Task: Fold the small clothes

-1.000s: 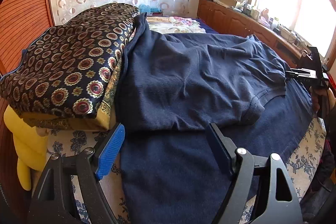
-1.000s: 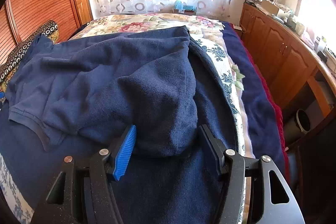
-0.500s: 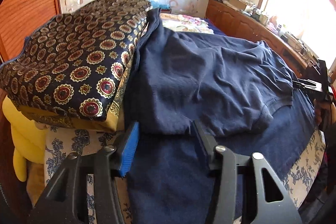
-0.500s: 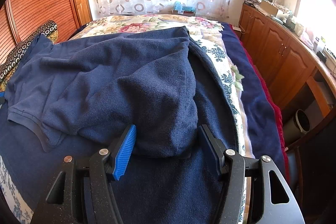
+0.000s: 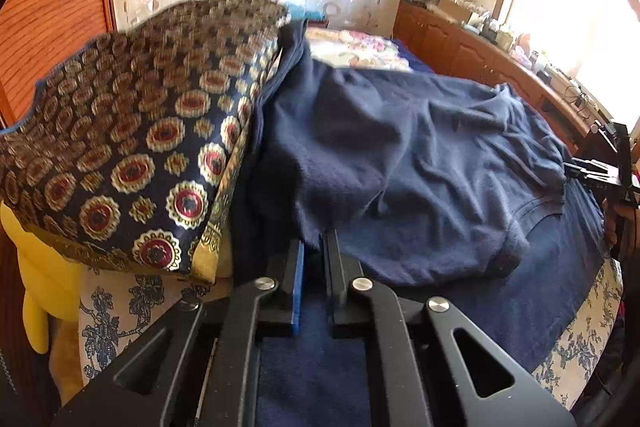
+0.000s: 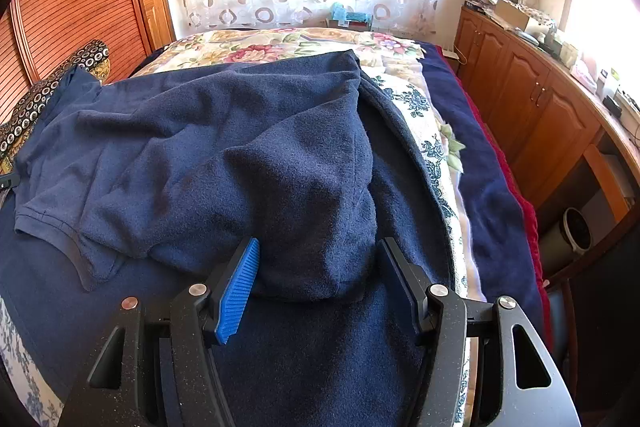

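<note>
Navy shirt lay rumpled across a dark blue blanket on the bed, filling the centre of both views

In the left wrist view the left gripper, at lower centre, had just been closing and was clenched on the shirt's near hem, a fold of cloth pinched between its fingers, just right of the patterned cushion at the left of the frame. In the right wrist view the right gripper stood released at lower centre, its fingers either side of a bulge of shirt fabric, not pressing it
</note>
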`<state>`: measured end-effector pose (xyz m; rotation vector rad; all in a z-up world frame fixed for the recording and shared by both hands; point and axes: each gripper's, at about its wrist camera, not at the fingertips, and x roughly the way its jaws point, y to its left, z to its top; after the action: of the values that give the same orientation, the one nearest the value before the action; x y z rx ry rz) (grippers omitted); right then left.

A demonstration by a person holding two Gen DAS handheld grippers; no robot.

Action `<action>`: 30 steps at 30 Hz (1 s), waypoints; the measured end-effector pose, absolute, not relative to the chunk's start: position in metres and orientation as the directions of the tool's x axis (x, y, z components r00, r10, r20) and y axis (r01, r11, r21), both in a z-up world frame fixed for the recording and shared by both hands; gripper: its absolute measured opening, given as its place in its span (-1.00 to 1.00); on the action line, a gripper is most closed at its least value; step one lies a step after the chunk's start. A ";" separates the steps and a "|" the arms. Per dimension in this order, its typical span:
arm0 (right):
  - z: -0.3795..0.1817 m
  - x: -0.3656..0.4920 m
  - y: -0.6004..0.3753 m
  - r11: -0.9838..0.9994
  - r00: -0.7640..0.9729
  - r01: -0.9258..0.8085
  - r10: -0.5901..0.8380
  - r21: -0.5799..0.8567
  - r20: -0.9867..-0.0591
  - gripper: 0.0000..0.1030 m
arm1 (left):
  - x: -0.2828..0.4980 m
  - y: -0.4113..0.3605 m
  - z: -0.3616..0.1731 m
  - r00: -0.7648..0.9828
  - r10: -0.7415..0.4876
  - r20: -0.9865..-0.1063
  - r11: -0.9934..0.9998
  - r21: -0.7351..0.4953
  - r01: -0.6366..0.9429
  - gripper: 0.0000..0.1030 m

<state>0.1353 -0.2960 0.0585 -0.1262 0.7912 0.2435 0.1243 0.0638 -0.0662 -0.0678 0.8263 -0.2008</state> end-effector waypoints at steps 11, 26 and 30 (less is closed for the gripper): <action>0.049 0.117 -0.286 0.955 0.695 -0.292 0.177 -0.048 -0.697 -0.83 | 0.110 0.049 -0.030 0.728 -0.240 -0.642 0.971 -0.148 0.190 -0.87; 0.125 0.041 -0.320 0.937 0.790 -0.349 0.309 0.025 -0.530 -0.86 | 0.072 0.055 0.018 0.799 -0.301 -0.520 0.953 -0.199 0.229 -0.88; 0.129 0.015 -0.331 0.933 0.796 -0.358 0.324 0.034 -0.511 -0.86 | 0.059 0.060 0.018 0.801 -0.312 -0.511 0.949 -0.215 0.232 -0.88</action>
<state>0.0151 -0.3311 0.1291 -0.0659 0.5368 0.3664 0.0595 0.0605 0.0184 -0.1448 0.5724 -0.2929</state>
